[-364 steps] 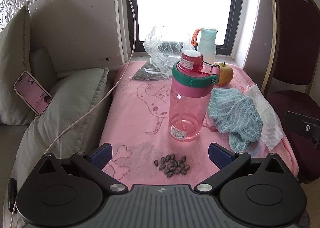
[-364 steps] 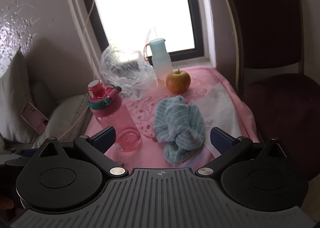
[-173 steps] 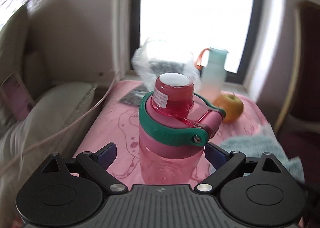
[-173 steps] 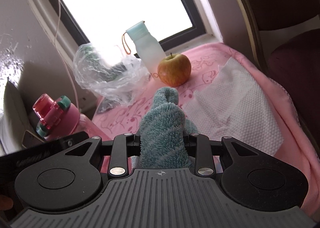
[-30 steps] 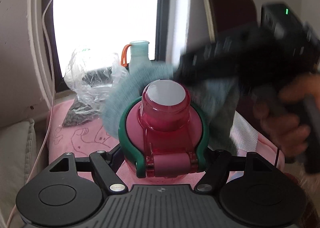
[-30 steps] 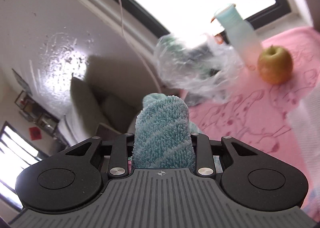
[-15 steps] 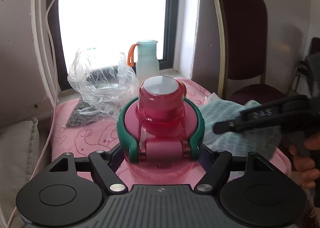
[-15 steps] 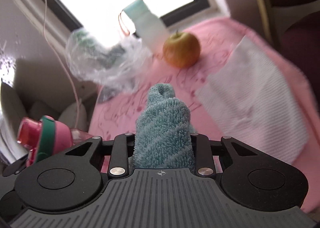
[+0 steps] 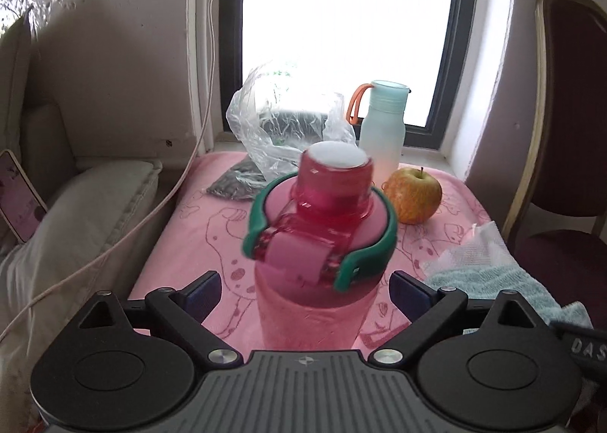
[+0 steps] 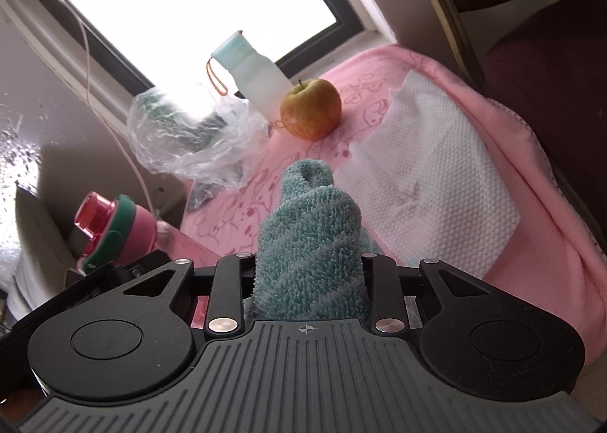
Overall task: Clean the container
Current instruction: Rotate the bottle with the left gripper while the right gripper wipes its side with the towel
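Observation:
The pink bottle (image 9: 318, 273) with a green handle ring and red cap stands between the fingers of my left gripper (image 9: 303, 290), which is open with gaps on both sides. It also shows at the left of the right wrist view (image 10: 125, 232). My right gripper (image 10: 307, 262) is shut on the teal towel (image 10: 309, 243), low over the pink table cover (image 10: 531, 243). The towel also shows in the left wrist view (image 9: 489, 281), at the right.
An apple (image 9: 413, 196), a pale teal bottle (image 9: 383, 129) and a clear plastic bag (image 9: 280, 133) stand at the back by the window. A white paper towel (image 10: 428, 175) lies at the right. A chair (image 9: 561, 129) is to the right, cushions (image 9: 76, 228) to the left.
My left gripper has opened off the pink bottle and drawn back; the bottle now stands on the table. My right gripper has lowered the towel to the table at the right.

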`<move>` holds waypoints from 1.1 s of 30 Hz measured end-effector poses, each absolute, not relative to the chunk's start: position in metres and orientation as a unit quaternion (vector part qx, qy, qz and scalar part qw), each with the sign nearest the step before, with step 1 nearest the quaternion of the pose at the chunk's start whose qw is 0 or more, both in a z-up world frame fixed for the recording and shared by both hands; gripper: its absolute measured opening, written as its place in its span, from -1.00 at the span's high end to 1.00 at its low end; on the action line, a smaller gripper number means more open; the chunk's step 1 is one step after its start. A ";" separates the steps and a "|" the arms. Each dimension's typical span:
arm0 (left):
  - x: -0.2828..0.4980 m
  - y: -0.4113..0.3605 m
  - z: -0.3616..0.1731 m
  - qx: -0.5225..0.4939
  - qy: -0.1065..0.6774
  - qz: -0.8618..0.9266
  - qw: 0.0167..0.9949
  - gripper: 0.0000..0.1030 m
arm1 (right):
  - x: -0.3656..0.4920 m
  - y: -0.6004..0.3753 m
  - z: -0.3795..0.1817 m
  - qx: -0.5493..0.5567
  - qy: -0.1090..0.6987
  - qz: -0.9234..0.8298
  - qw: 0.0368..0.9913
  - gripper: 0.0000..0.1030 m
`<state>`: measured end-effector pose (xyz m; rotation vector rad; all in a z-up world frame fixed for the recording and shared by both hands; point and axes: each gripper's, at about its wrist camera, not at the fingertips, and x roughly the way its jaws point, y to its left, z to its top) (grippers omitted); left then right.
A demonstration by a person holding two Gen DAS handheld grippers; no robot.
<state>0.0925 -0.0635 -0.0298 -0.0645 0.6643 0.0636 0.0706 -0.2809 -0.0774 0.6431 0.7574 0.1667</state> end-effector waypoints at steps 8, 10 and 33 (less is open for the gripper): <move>0.118 -0.070 -0.035 -0.050 0.362 0.073 0.928 -0.39 | 0.066 -0.284 -0.073 0.315 0.358 0.088 0.874 0.36; 0.118 -0.068 -0.036 -0.041 0.362 0.060 0.930 -0.39 | 0.066 -0.284 -0.072 0.315 0.358 0.089 0.874 0.36; 0.018 -0.004 -0.067 0.225 0.177 -0.316 0.905 -0.38 | 0.105 -0.223 -0.033 0.251 0.389 0.317 0.828 0.36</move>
